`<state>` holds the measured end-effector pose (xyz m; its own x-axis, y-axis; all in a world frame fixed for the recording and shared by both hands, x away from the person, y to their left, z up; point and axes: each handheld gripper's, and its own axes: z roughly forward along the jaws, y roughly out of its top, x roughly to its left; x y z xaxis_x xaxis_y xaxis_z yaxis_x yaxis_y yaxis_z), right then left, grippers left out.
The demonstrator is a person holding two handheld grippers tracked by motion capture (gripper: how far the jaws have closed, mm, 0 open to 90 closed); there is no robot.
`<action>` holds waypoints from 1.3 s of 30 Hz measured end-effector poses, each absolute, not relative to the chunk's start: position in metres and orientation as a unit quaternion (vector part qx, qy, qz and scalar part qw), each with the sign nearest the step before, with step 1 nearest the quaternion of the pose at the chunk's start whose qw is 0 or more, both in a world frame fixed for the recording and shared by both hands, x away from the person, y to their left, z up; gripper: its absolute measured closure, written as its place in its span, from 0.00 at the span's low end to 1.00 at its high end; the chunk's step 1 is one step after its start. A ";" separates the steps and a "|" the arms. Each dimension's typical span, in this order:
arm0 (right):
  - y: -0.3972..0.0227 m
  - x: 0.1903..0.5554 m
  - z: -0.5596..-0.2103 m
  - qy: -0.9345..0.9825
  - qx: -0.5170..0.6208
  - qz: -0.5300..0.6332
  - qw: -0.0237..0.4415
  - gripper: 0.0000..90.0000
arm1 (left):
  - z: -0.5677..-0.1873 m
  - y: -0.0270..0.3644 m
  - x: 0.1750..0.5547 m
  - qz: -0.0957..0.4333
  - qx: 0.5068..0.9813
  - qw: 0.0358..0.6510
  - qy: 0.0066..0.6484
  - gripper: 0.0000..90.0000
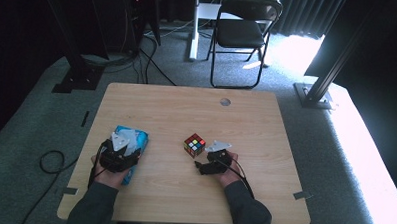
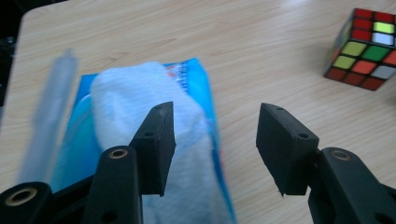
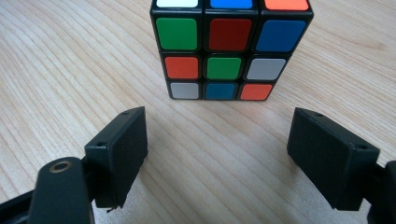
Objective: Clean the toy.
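A scrambled colour cube (image 1: 194,144) stands on the wooden table (image 1: 186,106) near its middle. My right gripper (image 1: 201,161) sits just right of and nearer than it. In the right gripper view the cube (image 3: 224,46) is a short way ahead of my right gripper (image 3: 217,116), whose jaws stand open and apart from it. A blue tissue pack (image 1: 138,137) lies at the left with my left gripper (image 1: 123,145) over its near end. In the left gripper view a white tissue (image 2: 140,93) sticks out of the pack (image 2: 198,77) behind the left jaw. My left gripper (image 2: 215,114) is open with bare table between its jaws. The cube (image 2: 366,51) sits at the far right.
A clear, blurred plastic flap (image 2: 51,121) rises at the pack's left side. The table has a small round hole (image 1: 225,101) near its far edge. Beyond it stand a black folding chair (image 1: 244,28) and dark frame posts. Cables (image 1: 52,162) lie on the floor at the left.
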<state>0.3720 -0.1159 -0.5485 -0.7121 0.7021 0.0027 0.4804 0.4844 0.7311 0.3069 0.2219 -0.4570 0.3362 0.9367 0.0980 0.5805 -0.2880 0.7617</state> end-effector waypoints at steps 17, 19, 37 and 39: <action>-0.116 0.372 -0.548 0.848 0.349 0.369 0.150 0.22 | -0.463 0.235 0.308 0.284 0.745 0.282 0.533 0.94; -0.116 0.372 -0.548 0.848 0.349 0.369 0.150 0.22 | -0.464 0.236 0.308 0.282 0.746 0.284 0.532 0.93; -0.116 0.372 -0.548 0.848 0.349 0.369 0.150 0.22 | -0.464 0.234 0.309 0.273 0.750 0.288 0.529 0.99; -0.116 0.372 -0.549 0.848 0.349 0.369 0.150 0.22 | -0.463 0.235 0.308 0.274 0.750 0.290 0.528 0.99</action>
